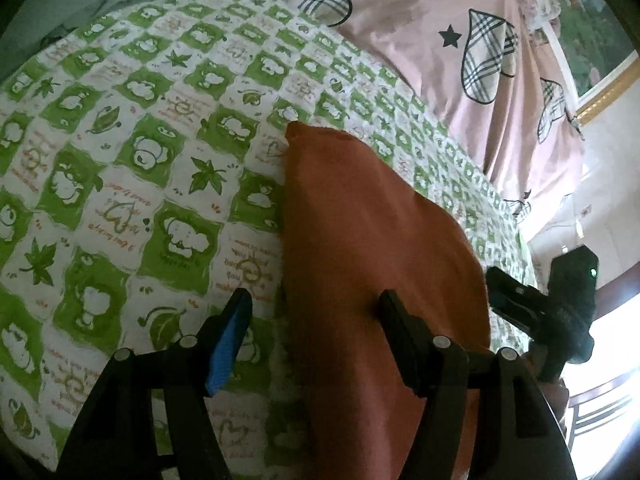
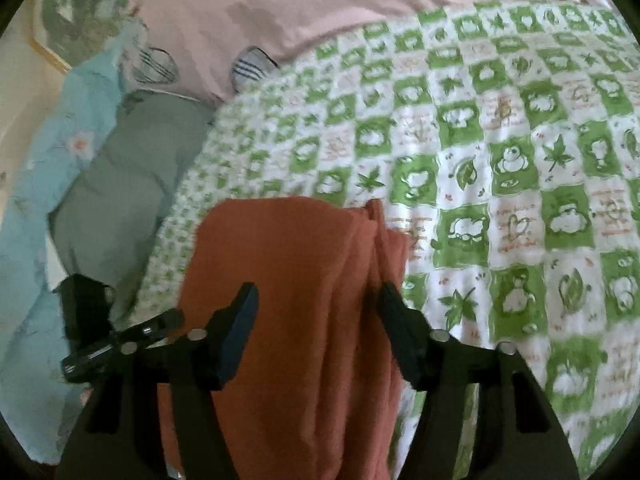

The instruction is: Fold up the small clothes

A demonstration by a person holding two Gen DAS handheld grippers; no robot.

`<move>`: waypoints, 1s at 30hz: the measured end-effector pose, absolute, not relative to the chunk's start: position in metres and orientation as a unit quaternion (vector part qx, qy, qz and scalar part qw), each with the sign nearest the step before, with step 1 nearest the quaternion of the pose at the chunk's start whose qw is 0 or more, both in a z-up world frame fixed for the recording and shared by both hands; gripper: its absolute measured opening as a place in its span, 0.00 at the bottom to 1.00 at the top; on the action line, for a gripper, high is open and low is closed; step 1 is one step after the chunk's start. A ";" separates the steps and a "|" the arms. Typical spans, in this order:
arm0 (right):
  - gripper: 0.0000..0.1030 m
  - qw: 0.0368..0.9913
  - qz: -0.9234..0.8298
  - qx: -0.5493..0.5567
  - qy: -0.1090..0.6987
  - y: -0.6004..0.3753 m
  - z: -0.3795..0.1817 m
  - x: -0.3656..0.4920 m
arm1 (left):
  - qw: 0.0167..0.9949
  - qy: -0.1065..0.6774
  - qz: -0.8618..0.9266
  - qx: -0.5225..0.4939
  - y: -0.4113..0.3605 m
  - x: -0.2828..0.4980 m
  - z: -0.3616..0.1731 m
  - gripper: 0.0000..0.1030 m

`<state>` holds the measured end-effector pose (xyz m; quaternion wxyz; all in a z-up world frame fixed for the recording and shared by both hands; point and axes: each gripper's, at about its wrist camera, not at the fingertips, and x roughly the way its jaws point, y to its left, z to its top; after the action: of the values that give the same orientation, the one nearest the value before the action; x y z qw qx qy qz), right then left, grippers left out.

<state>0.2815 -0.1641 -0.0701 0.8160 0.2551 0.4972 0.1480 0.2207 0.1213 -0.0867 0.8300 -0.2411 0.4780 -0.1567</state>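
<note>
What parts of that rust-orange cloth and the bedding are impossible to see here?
- Rust-orange folded cloth: near end cut off by the bottom edge in both wrist views.
- Green-and-white checked quilt: printed lettering too small and blurred.
- Pink heart-print bedding: runs beyond the top edge in both wrist views.

1. Small orange lettering printed in the white squares of the green-and-white checked bedspread [image 1: 132, 184] — upside down in the left wrist view, too small and blurred to read.
2. Same lettering on the bedspread [image 2: 516, 224] in the right wrist view, set around heart and sun drawings — smeared, not readable.
3. Black star and plaid heart prints on the pink sheet [image 1: 400, 32]; signs only, no words.
4. No brand, label or number readable anywhere else.
</note>
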 end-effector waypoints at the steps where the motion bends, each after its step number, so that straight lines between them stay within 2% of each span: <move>1: 0.20 0.813 0.152 0.259 0.499 -0.165 -0.070 0.284 | 0.829 0.479 -0.156 -0.241 0.120 0.222 -0.088 0.64; 2: 0.14 0.814 0.162 0.271 0.488 -0.168 -0.065 0.283 | 0.830 0.480 -0.154 -0.240 0.119 0.223 -0.089 0.64; 4: 0.11 0.821 0.179 0.295 0.454 -0.176 -0.050 0.276 | 0.831 0.476 -0.161 -0.238 0.115 0.224 -0.085 0.56; 5: 0.10 0.831 0.178 0.300 0.434 -0.183 -0.039 0.268 | 0.833 0.469 -0.174 -0.236 0.112 0.222 -0.079 0.48; 7: 0.10 0.843 0.158 0.294 0.422 -0.192 -0.037 0.260 | 0.845 0.454 -0.180 -0.217 0.104 0.215 -0.068 0.48; 10: 0.10 0.818 0.134 0.298 0.473 -0.198 -0.074 0.267 | 0.856 0.464 -0.159 -0.162 0.086 0.214 -0.065 0.48; 13: 0.16 0.808 0.123 0.305 0.489 -0.196 -0.087 0.268 | 0.848 0.489 -0.141 -0.147 0.078 0.221 -0.080 0.49; 14: 0.18 0.812 0.114 0.303 0.485 -0.197 -0.080 0.266 | 0.845 0.492 -0.142 -0.153 0.081 0.223 -0.081 0.52; 18: 0.20 0.841 0.105 0.297 0.440 -0.193 -0.034 0.247 | 0.842 0.488 -0.146 -0.176 0.096 0.240 -0.077 0.52; 20: 0.28 0.843 0.131 0.301 0.425 -0.182 -0.021 0.240 | 0.838 0.490 -0.150 -0.188 0.101 0.255 -0.079 0.52; 22: 0.40 0.833 0.165 0.310 0.428 -0.165 -0.021 0.235 | 0.829 0.496 -0.157 -0.205 0.102 0.282 -0.085 0.49; 24: 0.42 0.827 0.167 0.307 0.440 -0.154 -0.028 0.232 | 0.827 0.499 -0.154 -0.209 0.099 0.311 -0.089 0.29; 26: 0.42 0.818 0.160 0.315 0.453 -0.151 -0.038 0.231 | 0.829 0.498 -0.148 -0.209 0.096 0.339 -0.088 0.21; 29: 0.42 0.815 0.150 0.331 0.452 -0.159 -0.044 0.223 | 0.849 0.477 -0.120 -0.193 0.096 0.357 -0.072 0.19; 30: 0.42 0.818 0.145 0.331 0.448 -0.165 -0.042 0.218 | 0.853 0.472 -0.113 -0.192 0.100 0.357 -0.066 0.21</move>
<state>0.2176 -0.1649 -0.0421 0.8177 0.3312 0.4480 0.1448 0.3569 0.0996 -0.0659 0.8531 -0.1920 0.4718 -0.1130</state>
